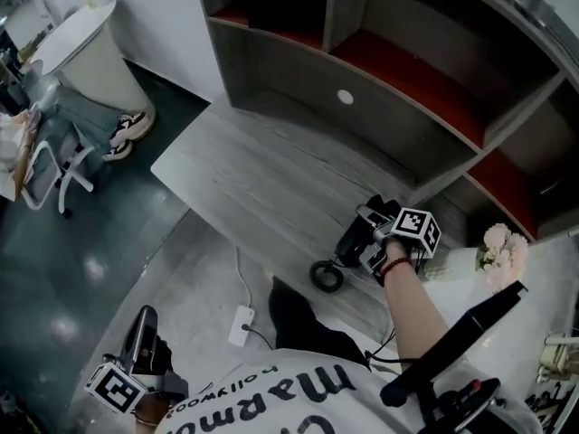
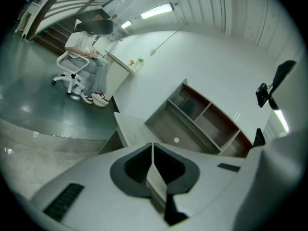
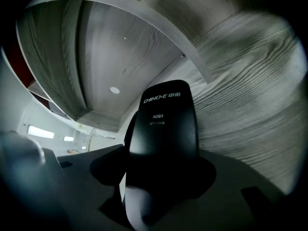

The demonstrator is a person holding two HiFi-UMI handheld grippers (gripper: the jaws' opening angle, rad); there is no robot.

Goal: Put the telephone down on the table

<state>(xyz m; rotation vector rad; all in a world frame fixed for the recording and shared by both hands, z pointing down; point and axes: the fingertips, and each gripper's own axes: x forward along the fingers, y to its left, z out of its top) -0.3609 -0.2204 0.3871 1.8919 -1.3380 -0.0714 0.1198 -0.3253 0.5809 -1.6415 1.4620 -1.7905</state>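
I count one phone (image 3: 163,129), clamped in my right claw (image 1: 366,235) over the right end of the one table (image 1: 235,174), close to the shelf (image 1: 407,80). One cord loop (image 1: 326,276) sits nearer the front edge. Open tabletop stretches leftward. My left claw (image 2: 153,177), low and well apart, is closed on nothing.

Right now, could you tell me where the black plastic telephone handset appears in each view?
Head view: handset lower right, in the right gripper.
Left gripper view: not in it.
Right gripper view: centre, between its jaws.
Shared landmark: the white round disc on the grey wooden shelf unit.
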